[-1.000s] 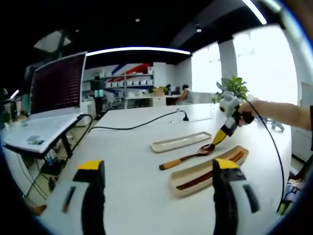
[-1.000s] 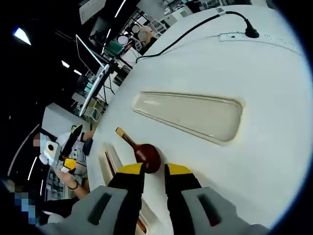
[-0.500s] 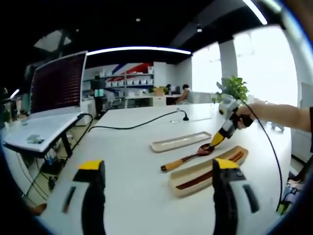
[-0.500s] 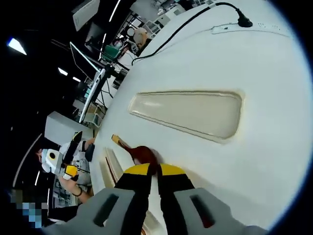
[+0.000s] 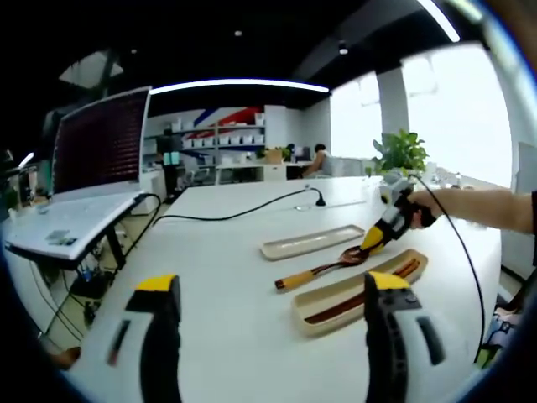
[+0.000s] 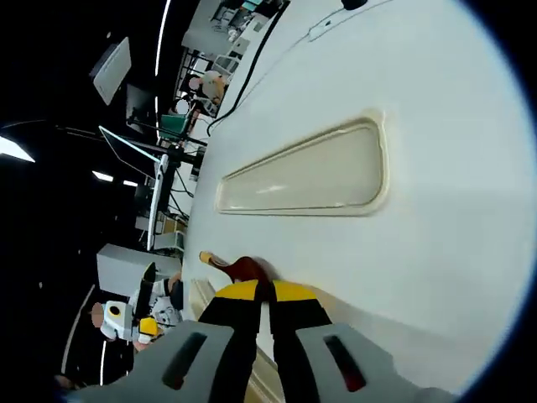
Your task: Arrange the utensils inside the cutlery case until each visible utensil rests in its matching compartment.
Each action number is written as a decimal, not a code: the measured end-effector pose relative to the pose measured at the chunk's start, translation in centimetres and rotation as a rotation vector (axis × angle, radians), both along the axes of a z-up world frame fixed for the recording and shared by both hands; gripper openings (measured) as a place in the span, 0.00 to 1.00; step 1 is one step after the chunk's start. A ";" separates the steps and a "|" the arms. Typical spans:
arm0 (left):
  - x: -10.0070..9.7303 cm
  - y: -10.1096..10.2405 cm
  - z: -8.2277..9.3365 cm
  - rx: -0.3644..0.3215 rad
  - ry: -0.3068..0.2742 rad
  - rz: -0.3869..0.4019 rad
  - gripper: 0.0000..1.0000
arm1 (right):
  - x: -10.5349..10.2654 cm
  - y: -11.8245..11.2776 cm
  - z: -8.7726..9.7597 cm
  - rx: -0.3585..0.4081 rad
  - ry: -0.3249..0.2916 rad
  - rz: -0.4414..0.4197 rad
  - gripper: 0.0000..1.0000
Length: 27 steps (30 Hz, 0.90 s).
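Your white table [image 5: 226,277] carries the cutlery case base [image 5: 357,294] with chopsticks [image 5: 369,294] inside, and the lid tray [image 6: 306,172] just beyond. Your right gripper [image 6: 263,290] has its jaws pinched on the wooden spoon [image 5: 323,270] bowl, between the trays. Your left gripper [image 5: 268,290] hovers, jaws wide, holding nothing.

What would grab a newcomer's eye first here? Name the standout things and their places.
The right gripper has its yellow-tipped jaws shut on the bowl of a wooden spoon between the two cream trays. The far tray lies bare on the white table, while the near tray holds a dark utensil. The left gripper hangs open in the foreground.
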State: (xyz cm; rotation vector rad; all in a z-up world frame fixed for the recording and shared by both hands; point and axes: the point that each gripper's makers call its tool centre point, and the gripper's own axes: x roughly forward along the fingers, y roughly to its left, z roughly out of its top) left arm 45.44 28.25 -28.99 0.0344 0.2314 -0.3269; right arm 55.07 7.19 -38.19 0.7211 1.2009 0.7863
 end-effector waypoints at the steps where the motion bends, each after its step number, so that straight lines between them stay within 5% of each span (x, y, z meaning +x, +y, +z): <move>1: 0.0 0.0 0.0 -0.001 0.000 -0.001 0.96 | 0.1 0.0 0.0 0.004 0.000 -0.002 0.01; 27: 0.2 -0.1 -0.7 -0.010 0.023 -0.005 0.96 | 0.1 -2.0 4.7 0.127 -0.009 -0.101 0.01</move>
